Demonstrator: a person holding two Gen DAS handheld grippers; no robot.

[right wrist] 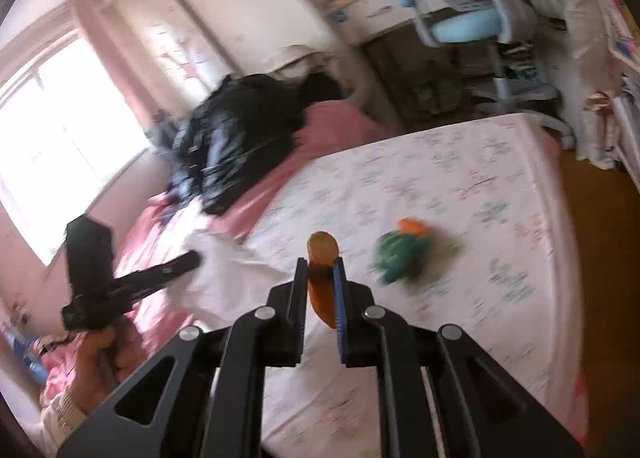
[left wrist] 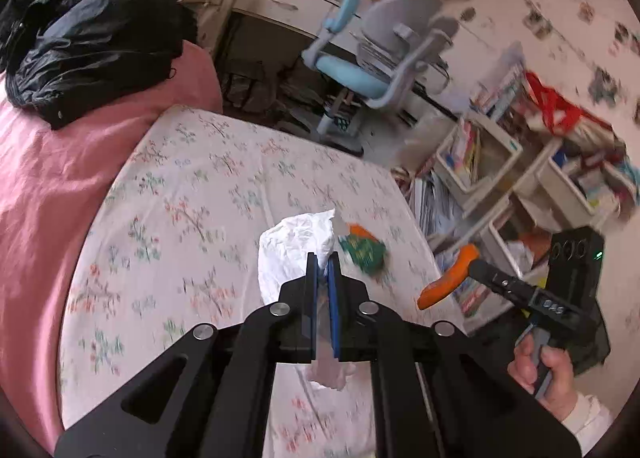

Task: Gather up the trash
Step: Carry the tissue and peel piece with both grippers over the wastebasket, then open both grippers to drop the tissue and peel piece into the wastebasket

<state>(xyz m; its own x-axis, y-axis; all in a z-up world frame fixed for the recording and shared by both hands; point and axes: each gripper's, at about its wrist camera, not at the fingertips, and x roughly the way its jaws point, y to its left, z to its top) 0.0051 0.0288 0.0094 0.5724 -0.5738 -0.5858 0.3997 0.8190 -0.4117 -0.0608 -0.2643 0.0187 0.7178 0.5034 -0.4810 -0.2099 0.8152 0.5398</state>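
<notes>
In the left wrist view my left gripper (left wrist: pixel 323 262) is shut on a crumpled white tissue (left wrist: pixel 294 250), lifted above the floral bed sheet (left wrist: pixel 192 193). A green and orange wrapper (left wrist: pixel 363 252) lies on the sheet just right of the tissue. Further right, a hand carries my right gripper (left wrist: pixel 474 260), shut on a curved orange peel (left wrist: pixel 446 280). The right wrist view shows that peel (right wrist: pixel 322 248) upright between the shut right gripper (right wrist: pixel 322 268), the wrapper (right wrist: pixel 402 254) on the sheet beyond it, and the left gripper (right wrist: pixel 194 260) with the tissue (right wrist: pixel 228 278) at the left.
A black jacket (left wrist: pixel 88 29) lies on a pink blanket (left wrist: pixel 44 177) at the bed's far side. A blue and grey desk chair (left wrist: pixel 380 57) and a desk stand past the bed. Cluttered white shelves (left wrist: pixel 500 161) line the right. Wooden floor (right wrist: pixel 600 242) runs beside the bed.
</notes>
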